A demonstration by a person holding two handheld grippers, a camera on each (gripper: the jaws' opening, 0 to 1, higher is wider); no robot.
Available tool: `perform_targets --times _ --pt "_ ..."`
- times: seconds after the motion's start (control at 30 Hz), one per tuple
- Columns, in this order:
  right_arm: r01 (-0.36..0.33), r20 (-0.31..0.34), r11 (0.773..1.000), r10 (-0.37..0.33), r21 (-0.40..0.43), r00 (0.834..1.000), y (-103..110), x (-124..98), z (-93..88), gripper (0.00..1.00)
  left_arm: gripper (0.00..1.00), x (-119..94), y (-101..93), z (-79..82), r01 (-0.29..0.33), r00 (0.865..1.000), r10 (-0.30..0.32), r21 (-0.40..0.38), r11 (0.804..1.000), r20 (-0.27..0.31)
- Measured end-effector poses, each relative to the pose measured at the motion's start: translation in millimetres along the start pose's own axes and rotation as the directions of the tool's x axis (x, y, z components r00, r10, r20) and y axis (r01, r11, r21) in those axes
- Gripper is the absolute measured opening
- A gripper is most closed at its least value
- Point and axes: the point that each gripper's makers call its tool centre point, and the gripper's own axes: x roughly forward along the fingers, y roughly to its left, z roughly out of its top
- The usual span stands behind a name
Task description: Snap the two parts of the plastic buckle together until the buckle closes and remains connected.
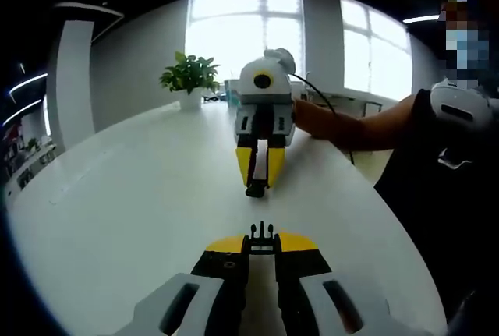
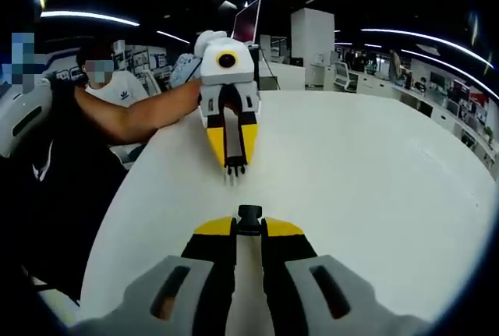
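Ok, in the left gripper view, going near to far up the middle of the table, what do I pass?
Left tongs shut on the pronged buckle half → bare white table → socket buckle half in the right tongs → potted plant.

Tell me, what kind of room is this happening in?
Probably an open-plan office. The two yellow-tipped grippers work over a broad white round-edged table, with a green potted plant before tall bright windows, long strip ceiling lights, and rows of desks behind.
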Motion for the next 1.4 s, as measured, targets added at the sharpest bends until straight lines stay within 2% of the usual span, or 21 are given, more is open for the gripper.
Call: perform_targets --times 0.4,1.07,1.2,1.4 --pt "-0.013 -0.008 1.0 0.013 -0.025 1.0 5.7 3.1 -1.1 0.1 0.11 2.9 -1.1 -3.2 0.013 1.0 -0.013 0.012 1.0 -0.006" --pt "-0.027 -0.016 0.999 0.027 -0.019 1.0 9.7 7.8 -3.1 0.1 0.11 5.8 -1.4 -5.7 0.025 1.0 -0.025 0.013 1.0 -0.017" --pt "-0.034 -0.017 0.999 0.034 -0.019 0.999 11.3 9.5 -3.7 0.1 0.11 8.8 -2.1 -9.8 0.036 0.999 -0.036 0.002 0.999 -0.034" --pt "-0.037 -0.019 0.999 0.037 -0.021 0.999 11.5 8.9 -3.0 0.1 0.11 2.9 -1.4 -9.2 0.031 0.999 -0.03 0.004 1.0 -0.029"
